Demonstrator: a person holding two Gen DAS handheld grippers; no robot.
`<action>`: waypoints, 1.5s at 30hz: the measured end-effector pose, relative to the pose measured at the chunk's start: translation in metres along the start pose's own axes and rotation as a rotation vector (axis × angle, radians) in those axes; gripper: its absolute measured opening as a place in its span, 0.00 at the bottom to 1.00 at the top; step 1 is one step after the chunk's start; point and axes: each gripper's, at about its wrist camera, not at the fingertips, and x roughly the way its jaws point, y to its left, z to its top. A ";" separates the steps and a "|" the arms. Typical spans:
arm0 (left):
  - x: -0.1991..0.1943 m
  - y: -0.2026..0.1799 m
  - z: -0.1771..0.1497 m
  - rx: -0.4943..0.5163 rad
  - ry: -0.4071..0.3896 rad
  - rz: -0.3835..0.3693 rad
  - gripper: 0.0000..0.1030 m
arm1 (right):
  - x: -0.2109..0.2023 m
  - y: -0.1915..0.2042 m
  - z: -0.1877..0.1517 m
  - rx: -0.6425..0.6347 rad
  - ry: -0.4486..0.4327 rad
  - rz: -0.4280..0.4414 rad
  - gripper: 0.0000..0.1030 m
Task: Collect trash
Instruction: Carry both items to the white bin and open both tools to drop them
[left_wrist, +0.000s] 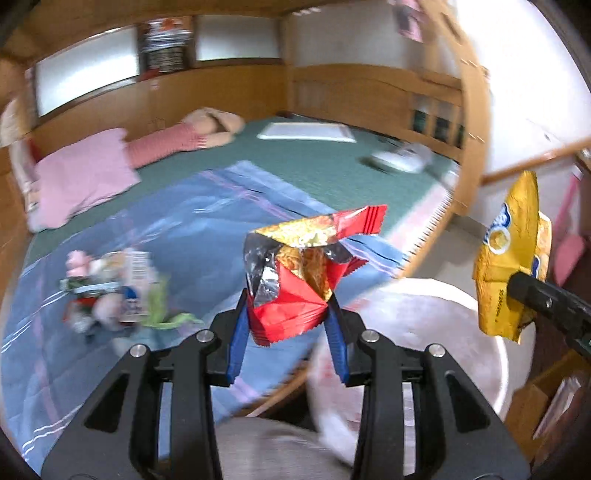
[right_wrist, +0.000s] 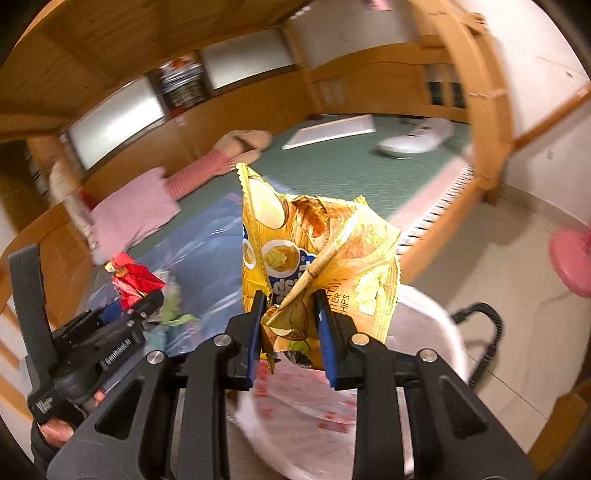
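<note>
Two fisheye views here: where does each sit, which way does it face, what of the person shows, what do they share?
Left wrist: on the left gripper, facing down-forward over the bed; holds the red wrapper; right gripper's finger at right edge.
Right wrist: on the right gripper, same heading; holds the yellow chip bag; left gripper and hand at lower left.
Shared: bed, both wrappers, pink pillow, white lined bin, trash pile.
</note>
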 end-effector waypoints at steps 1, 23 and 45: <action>0.006 -0.014 -0.002 0.014 0.015 -0.019 0.37 | -0.002 -0.007 -0.001 0.010 -0.002 -0.014 0.27; 0.082 -0.072 -0.027 0.077 0.185 -0.040 0.85 | 0.001 -0.061 -0.014 0.083 0.029 -0.085 0.28; 0.033 0.022 -0.028 -0.116 0.106 0.023 0.88 | 0.046 -0.035 -0.029 0.050 0.183 -0.075 0.69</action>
